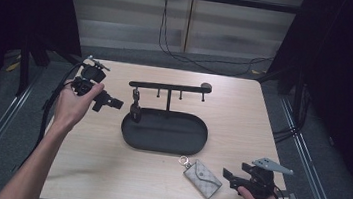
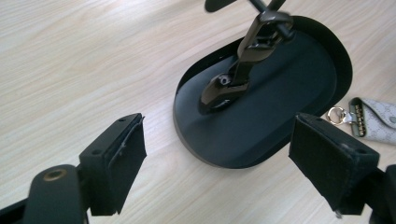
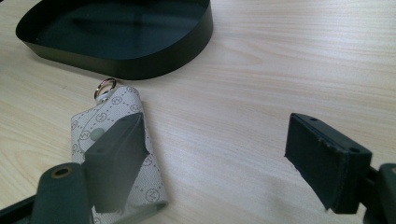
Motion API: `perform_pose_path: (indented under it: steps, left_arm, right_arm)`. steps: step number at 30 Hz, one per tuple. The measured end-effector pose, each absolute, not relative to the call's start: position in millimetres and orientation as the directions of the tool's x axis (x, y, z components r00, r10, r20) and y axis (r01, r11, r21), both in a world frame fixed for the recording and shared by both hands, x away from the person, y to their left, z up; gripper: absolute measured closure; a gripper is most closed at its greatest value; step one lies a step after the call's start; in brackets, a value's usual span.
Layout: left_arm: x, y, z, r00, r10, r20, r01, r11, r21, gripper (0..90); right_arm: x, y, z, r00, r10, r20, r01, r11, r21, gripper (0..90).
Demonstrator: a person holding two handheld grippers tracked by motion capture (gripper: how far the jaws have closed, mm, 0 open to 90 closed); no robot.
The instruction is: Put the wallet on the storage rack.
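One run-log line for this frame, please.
left gripper: open, left of tray | right gripper: open, beside key pouch | pouch: flat on table, ungrasped

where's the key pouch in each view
High view: key pouch lies on the table near the front edge, just left of the right tool.
Left gripper view: its ring end shows at the right edge, right of the tray.
Right gripper view: lower left, partly behind the left jaw.
Shared landmark: the black oval tray.
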State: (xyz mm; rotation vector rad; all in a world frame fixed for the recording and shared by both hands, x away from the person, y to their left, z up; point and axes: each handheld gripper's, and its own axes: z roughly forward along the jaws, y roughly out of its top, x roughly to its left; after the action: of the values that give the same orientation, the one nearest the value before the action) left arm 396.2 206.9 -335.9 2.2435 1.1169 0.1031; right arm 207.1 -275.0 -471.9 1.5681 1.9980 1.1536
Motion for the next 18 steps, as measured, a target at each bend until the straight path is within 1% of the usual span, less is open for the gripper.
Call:
perform_pose_path:
  steps: [4, 8, 11, 18]
  left_arm:
    - [387.4, 217.5, -338.3, 0.645, 0.739, -0.197, 0.678, -0.434, 0.594, 18.4]
    - [376.8, 228.0, -340.9, 0.641, 0.741, -0.199, 0.651, -0.387, 0.653, 19.5]
    - [371.5, 230.6, -343.5, 0.637, 0.747, -0.191, 0.647, -0.382, 0.660, 19.6]
    - [351.8, 243.2, -362.6, 0.613, 0.767, -0.189, 0.645, -0.348, 0.681, 19.7]
  right_arm:
    - [207.1, -275.9, -471.8, -0.322, 0.923, 0.211, 0.637, 0.046, 0.770, 19.9]
    - [208.1, -275.7, -471.6, -0.323, 0.921, 0.220, 0.639, 0.041, 0.768, 19.5]
    - [210.5, -275.1, -472.6, -0.324, 0.920, 0.221, 0.647, 0.046, 0.761, 19.2]
    - [210.2, -275.9, -472.0, -0.320, 0.921, 0.221, 0.644, 0.041, 0.764, 19.0]
